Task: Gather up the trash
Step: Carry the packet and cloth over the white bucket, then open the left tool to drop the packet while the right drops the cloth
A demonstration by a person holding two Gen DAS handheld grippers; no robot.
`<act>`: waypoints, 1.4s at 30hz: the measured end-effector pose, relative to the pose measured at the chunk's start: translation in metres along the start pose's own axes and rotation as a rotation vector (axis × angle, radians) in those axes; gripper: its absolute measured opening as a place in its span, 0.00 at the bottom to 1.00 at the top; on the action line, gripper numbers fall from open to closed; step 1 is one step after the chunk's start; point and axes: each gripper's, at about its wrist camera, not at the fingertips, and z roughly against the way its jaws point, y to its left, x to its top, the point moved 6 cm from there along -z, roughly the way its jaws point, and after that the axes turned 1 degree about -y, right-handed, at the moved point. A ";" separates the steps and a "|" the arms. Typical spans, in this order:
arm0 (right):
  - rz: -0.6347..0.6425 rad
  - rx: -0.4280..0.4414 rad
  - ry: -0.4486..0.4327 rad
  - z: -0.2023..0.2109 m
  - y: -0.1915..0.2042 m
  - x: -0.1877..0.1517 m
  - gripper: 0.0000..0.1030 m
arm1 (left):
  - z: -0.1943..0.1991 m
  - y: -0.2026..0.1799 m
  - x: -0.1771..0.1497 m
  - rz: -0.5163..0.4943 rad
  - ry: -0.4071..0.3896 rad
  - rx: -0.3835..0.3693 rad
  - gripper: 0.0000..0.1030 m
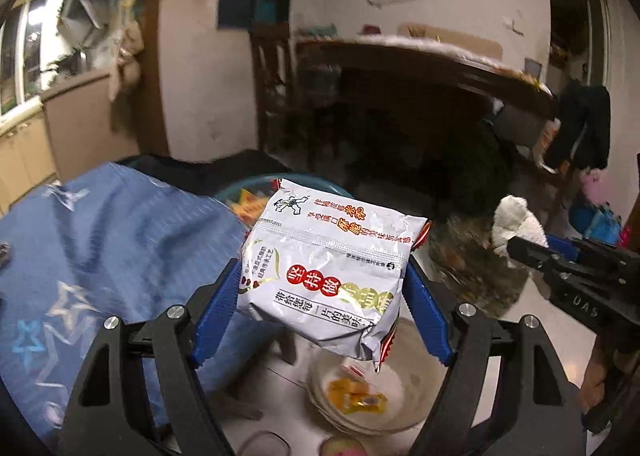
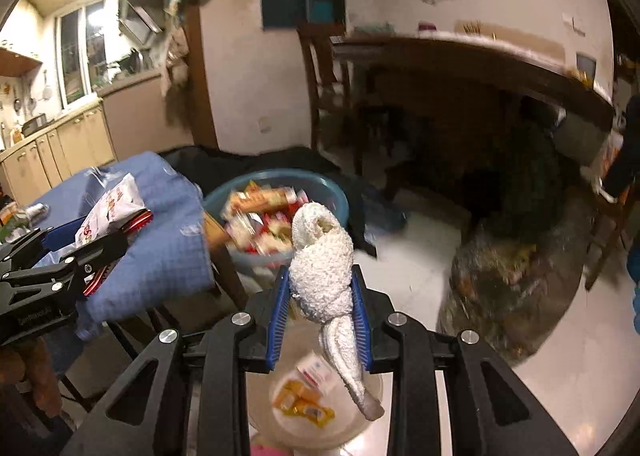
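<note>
Left tongs (image 1: 324, 288) pinching white snack packet (image 1: 328, 272) across its width, packet held in air above pale bowl (image 1: 416, 412). Right tongs (image 2: 320, 316) pressed tight on crumpled white tissue wad (image 2: 324, 268), tail hanging over same bowl. Teal basin (image 2: 332, 192) beyond, full of wrappers (image 2: 260, 216). Blue cloth (image 2: 168, 240) covers bench at left.

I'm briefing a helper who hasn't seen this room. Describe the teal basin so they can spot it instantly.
Start at the table draped in a blue cloth. Just past its far corner, on the floor side, sits the teal basin, round and plastic. Unlike the pale bin below the claws, holding only a few yellow wrappers, it is heaped with red and orange snack packets.
</note>
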 end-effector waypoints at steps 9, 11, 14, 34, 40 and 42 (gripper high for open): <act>-0.066 0.018 0.239 -0.076 -0.040 -0.063 0.29 | -0.071 -0.034 -0.054 -0.014 0.211 -0.037 0.73; -0.076 0.029 0.288 -0.093 -0.045 -0.075 0.29 | -0.085 -0.033 -0.069 -0.004 0.263 -0.042 0.73; -0.091 0.043 0.364 -0.120 -0.052 -0.094 0.29 | -0.103 -0.036 -0.086 -0.005 0.321 -0.043 0.73; -0.186 0.132 0.675 -0.230 -0.058 -0.178 0.30 | -0.196 -0.036 -0.178 0.025 0.600 -0.080 0.73; -0.166 0.144 0.668 -0.234 -0.053 -0.178 0.30 | -0.201 -0.031 -0.182 0.027 0.608 -0.071 0.73; -0.161 0.141 0.660 -0.234 -0.052 -0.176 0.31 | -0.202 -0.029 -0.183 0.029 0.610 -0.069 0.73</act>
